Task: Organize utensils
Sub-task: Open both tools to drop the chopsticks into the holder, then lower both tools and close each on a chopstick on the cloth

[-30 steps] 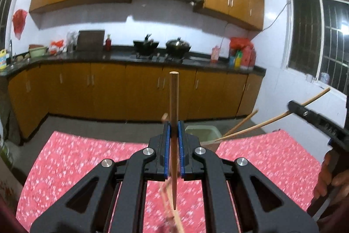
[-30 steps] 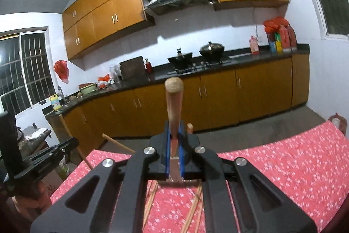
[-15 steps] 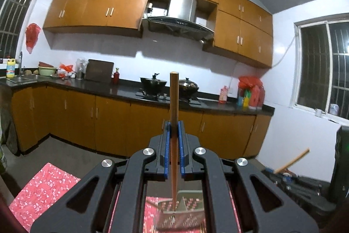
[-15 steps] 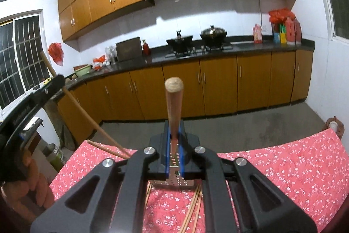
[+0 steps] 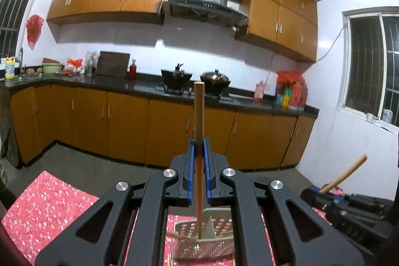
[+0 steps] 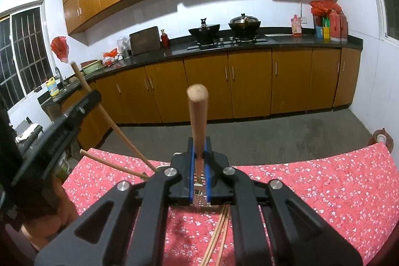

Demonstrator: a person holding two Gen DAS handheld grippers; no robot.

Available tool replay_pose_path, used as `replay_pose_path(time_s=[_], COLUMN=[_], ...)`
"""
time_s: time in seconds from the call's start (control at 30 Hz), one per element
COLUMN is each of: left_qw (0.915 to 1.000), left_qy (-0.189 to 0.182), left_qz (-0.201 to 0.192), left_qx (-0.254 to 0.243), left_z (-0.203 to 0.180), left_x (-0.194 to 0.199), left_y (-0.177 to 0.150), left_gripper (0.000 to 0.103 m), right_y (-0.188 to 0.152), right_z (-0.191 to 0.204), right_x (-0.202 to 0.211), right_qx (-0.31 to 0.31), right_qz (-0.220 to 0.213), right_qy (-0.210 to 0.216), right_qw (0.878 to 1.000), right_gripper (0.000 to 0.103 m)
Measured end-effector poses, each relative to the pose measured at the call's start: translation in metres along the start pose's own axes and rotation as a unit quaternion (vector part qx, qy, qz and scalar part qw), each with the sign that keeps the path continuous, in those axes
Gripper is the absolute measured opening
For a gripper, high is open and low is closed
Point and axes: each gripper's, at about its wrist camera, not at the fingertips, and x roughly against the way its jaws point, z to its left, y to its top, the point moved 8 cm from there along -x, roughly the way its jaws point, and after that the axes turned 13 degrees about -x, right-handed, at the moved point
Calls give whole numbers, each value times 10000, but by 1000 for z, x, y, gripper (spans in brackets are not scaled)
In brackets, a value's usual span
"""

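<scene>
A perforated metal utensil holder (image 5: pixel 204 236) stands on the red floral tablecloth (image 5: pixel 49 201), low in the left wrist view and framed between the arms of the left gripper (image 5: pixel 198 148). An upright divider splits the holder into 2 compartments. The left gripper's blue jaws are pressed together on a wooden chopstick (image 5: pixel 199 116), which stands nearly upright with its lower tip down inside the holder, just left of the divider. Another chopstick (image 5: pixel 178 236) leans out over the holder's left rim, and 1 more thin stick shows at its right edge; which compartment each sits in cannot be told. In the right wrist view the right gripper (image 6: pixel 198 148) pinches a second wooden chopstick (image 6: pixel 197 116) between its blue jaws, the blunt end pointing up towards the camera and the lower end dropping towards the holder (image 6: pixel 199 198), whose punched wall shows only through the gap under the jaws, so whether the tip is inside is hidden. A few loose chopsticks (image 6: pixel 219 236) lie flat on the cloth (image 6: pixel 324 191) in front of the holder, nearer the camera. To the left in that view the other gripper's chopstick (image 6: pixel 104 114) slants down into the holder's far side, beside the leaning one (image 6: pixel 112 163). Behind, kitchen cabinets (image 6: pixel 249 81) carry 2 black pots (image 6: pixel 224 26) on the stove.
</scene>
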Motion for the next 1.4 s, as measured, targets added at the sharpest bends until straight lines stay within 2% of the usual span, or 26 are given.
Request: replay_pose_path(time_s=[0.17, 0.3, 0.53, 0.67, 0.77, 0.9, 1.0, 1.1, 1.2, 1.3, 1.37, 1.4], left_qw=[10000, 10000, 9995, 9988, 9987, 9993, 9969, 9873, 9768, 9702, 9668, 9654], left_qy=[2, 47, -34, -98, -119, 8, 55, -32, -175, -326, -453, -518], left_qz=[40, -17, -247, -336, -224, 204, 781, 1590, 2135, 2397, 2510, 2550], left_qx=[20, 42, 190, 331, 451, 304, 48, -44, 52, 133, 164, 178], left_z=[3, 7, 17, 30, 41, 48, 47, 46, 43, 36, 30, 27], left_x=[6, 12, 40, 67, 83, 92, 87, 75, 69, 69, 70, 70], left_y=[0, 5, 19, 12, -6, -48, -94, -154, -195, -218, -230, -234], left_gripper=[9, 25, 26, 26, 26, 26, 25, 25, 25, 25, 25, 25], right_y=[2, 4, 9, -10, -44, -109, -159, -209, -236, -250, -254, -254], right_z=[-2, 2, 3, -20, -48, -87, -102, -105, -98, -91, -87, -87], right_x=[4, 11, 59, 78, 70, 32, 8, -7, -16, -22, -23, -21], right_qx=[-70, -79, 18, -119, -201, -432, -562, -619, -590, -494, -327, -288], right_qz=[-42, -133, -695, -780, -519, 376, 1071, 1623, 1895, 2033, 1955, 1933], right_qy=[47, 88, 135, 3, -294, -671, -757, -721, -697, -725, -801, -812], right_qw=[10000, 9998, 9975, 9969, 9980, 9961, 9898, 9822, 9776, 9752, 9769, 9774], right_gripper=[12, 12, 14, 17, 17, 18, 19, 19, 19, 19, 19, 15])
